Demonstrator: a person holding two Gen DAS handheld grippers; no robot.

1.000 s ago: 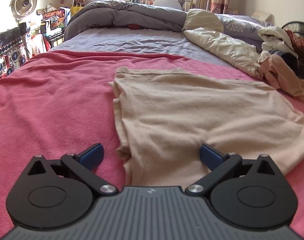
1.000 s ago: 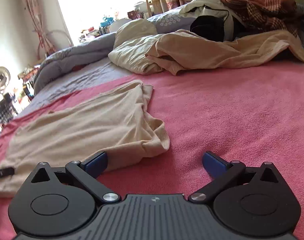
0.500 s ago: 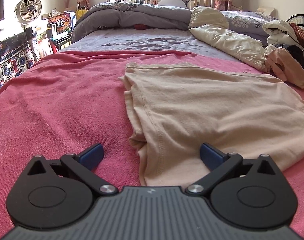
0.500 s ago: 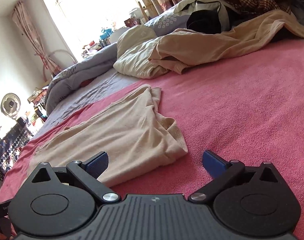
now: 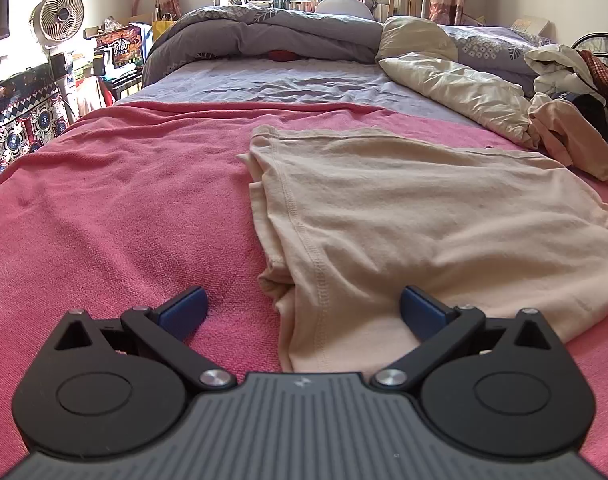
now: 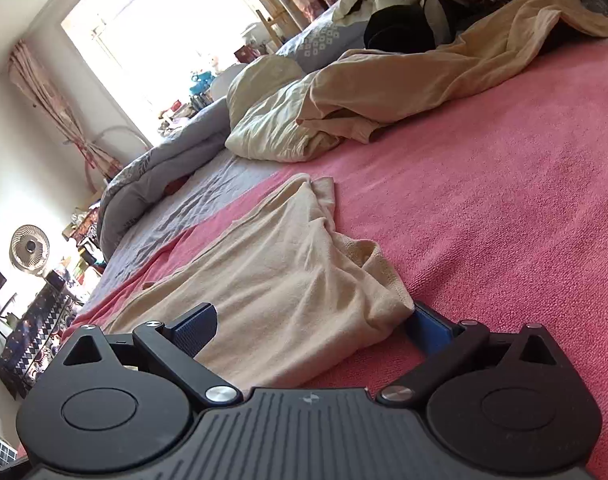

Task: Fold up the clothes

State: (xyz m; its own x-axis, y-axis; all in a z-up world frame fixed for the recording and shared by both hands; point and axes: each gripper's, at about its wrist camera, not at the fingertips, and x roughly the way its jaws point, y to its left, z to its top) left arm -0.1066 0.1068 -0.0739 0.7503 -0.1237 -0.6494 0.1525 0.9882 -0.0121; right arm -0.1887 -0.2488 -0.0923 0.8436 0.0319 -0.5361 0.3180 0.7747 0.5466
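Observation:
A beige garment [image 5: 424,208] lies spread flat on the pink blanket [image 5: 123,200]. My left gripper [image 5: 304,308] hovers open over its near left corner, and the hemmed edge runs between the blue pads [image 5: 183,306] without touching them. In the right wrist view the same garment [image 6: 287,264] bunches into folds at its near right corner. My right gripper [image 6: 312,326] straddles that corner with its jaws closing. The cloth lies between them and overlaps the right pad [image 6: 428,328], but it is not pinched.
A heap of cream and tan bedding and clothes [image 6: 364,92] sits at the far right of the bed. A grey duvet [image 5: 263,36] lies across the head end. A fan [image 5: 61,16] and cluttered shelves stand along the left wall.
The right gripper rolled and crept toward the garment's bunched corner, which now sits between its slightly narrower jaws. The left gripper has stayed open at the left corner.

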